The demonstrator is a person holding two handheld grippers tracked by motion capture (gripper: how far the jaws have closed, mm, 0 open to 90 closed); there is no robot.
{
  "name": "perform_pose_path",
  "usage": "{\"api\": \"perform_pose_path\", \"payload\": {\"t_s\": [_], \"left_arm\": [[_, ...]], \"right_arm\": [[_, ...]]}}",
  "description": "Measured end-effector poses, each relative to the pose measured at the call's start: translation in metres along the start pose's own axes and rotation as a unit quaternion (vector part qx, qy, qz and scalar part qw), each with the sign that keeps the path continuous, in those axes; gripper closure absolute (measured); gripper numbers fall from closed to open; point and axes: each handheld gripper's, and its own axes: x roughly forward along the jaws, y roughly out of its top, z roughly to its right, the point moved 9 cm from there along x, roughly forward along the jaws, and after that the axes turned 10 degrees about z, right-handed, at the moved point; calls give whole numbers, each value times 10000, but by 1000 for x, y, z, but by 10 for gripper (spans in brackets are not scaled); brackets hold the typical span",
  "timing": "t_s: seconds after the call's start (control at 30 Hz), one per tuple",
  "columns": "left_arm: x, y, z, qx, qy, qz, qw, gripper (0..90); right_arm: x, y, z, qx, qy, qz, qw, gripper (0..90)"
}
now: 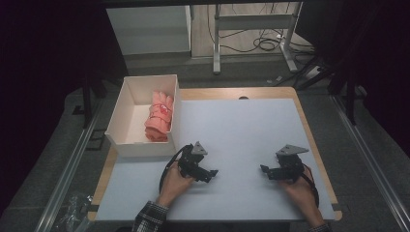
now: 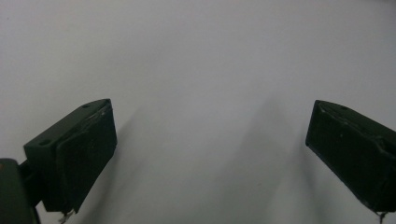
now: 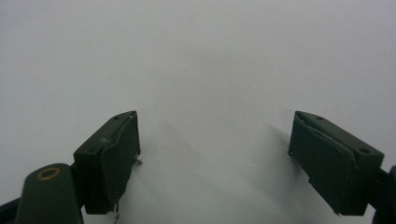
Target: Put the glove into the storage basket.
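A rolled pink cloth [image 1: 158,117] is located inside the white box [image 1: 126,107], which is set at the far left corner of the table [image 1: 251,130]. The roll is laid against the box's right-hand wall. Its long axis is directed away from the person and back toward them, roughly parallel to that wall, with a slight lean: the far end is placed a little further to the right than the near end. A darker red marking is seen on the upper part of the roll. The rest of the box floor, to the left of the roll, is left bare.

The left gripper [image 1: 211,173] is held low over the white table surface, just beside the near right corner of the box and apart from the cloth. Its jaws are pointed to the right, toward the table's centre. In the left gripper view, the left gripper [image 2: 210,149] is seen with its jaws spread wide and nothing gripped between them.

The right gripper [image 1: 264,169] is held at the near right of the table, with its jaws pointed to the left, toward the other gripper. In the right gripper view, the right gripper [image 3: 215,154] is likewise seen released, with bare table surface between its jaws.
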Motion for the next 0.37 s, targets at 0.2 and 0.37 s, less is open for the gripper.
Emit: {"api": "perform_pose_path", "payload": {"t_s": [0.2,0.37], "left_arm": [[2,-4,-1,123,107,-64,9998,13],[3,-4,-1,141,101,-77,9998,6]], "right_arm": [[0,0,0,-1,0,0,10000,167],[0,0,0,-7,-1,-1,10000,167]]}}
